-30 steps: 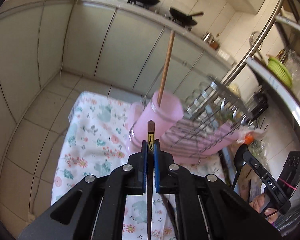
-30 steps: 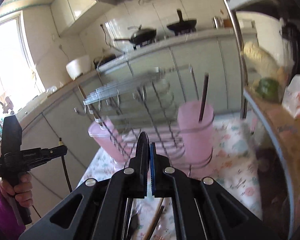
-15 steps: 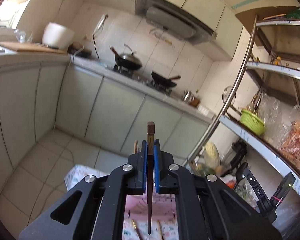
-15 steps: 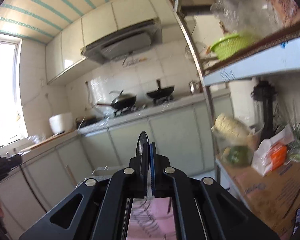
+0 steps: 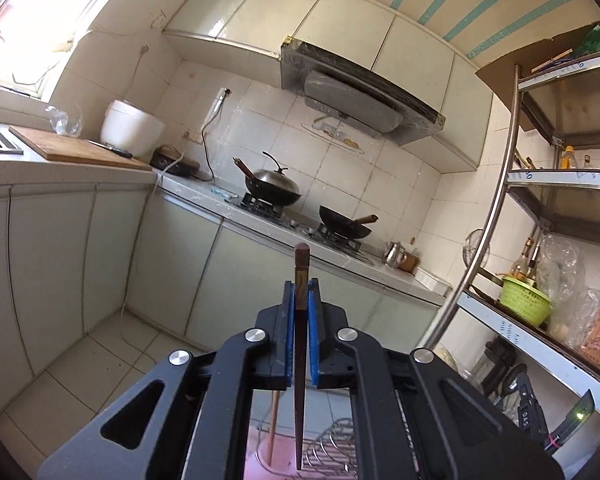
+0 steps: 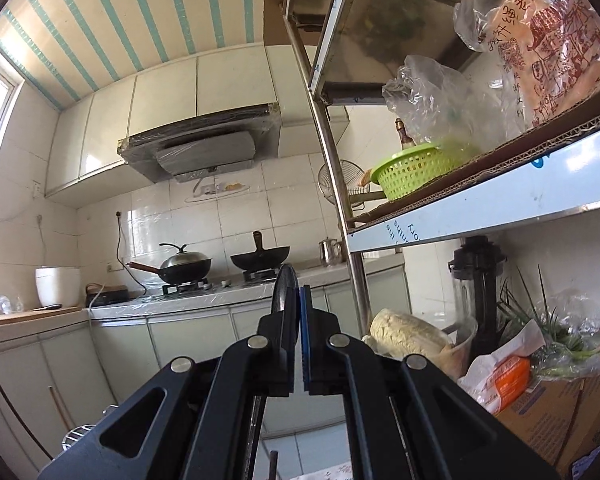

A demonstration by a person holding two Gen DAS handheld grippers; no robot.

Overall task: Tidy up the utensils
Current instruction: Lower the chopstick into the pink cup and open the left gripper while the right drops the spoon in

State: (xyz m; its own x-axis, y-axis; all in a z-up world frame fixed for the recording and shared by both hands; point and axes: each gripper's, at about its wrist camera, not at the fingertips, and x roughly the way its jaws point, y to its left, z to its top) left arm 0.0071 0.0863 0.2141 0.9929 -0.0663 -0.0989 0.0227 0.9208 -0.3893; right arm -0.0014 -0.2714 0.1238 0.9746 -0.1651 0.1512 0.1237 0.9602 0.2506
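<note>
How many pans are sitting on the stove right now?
2: a lidded wok on the burner nearer the rice cooker, and an open black wok on the burner nearer the metal shelf. None looks hidden.

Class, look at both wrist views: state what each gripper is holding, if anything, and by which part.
The left gripper clamps a dark chopstick just below its blunt top end. The right gripper pinches a thin, dark, round-edged utensil by its upper end.

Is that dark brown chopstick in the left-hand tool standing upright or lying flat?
Upright. The chopstick runs vertically between the left gripper's blue pads, which are shut on it; its blunt end pokes above them and its tip hangs over the pink cup below.
</note>
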